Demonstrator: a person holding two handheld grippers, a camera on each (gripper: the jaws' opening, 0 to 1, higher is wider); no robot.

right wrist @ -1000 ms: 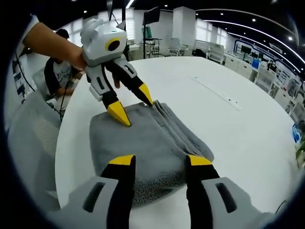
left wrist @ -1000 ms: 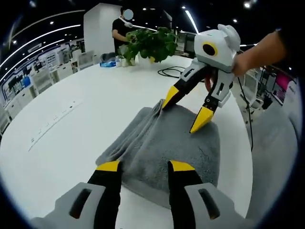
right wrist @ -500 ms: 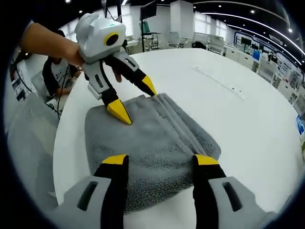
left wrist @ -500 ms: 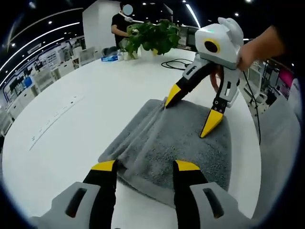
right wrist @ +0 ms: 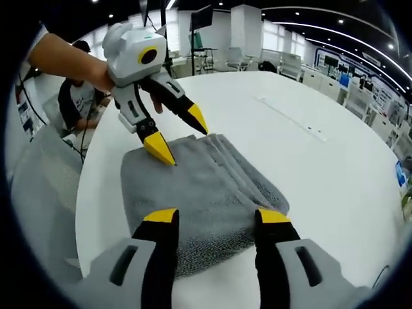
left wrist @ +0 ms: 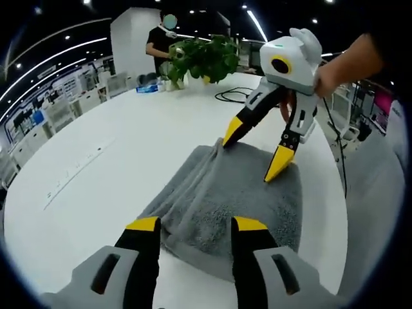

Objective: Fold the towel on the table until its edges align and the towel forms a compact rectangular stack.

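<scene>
left gripper view: folded grey towel [left wrist: 225, 199] on the white table [left wrist: 116, 161]
left gripper [left wrist: 193, 225] spread wide at 6 o'clock, right gripper [left wrist: 254, 151] likewise at 1 o'clock, likely squaring edges

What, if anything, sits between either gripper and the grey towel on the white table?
Nothing visible does. The left gripper and right gripper are both open with jaw tips at opposite ends of the towel, and the table beside it lies bare.
</scene>
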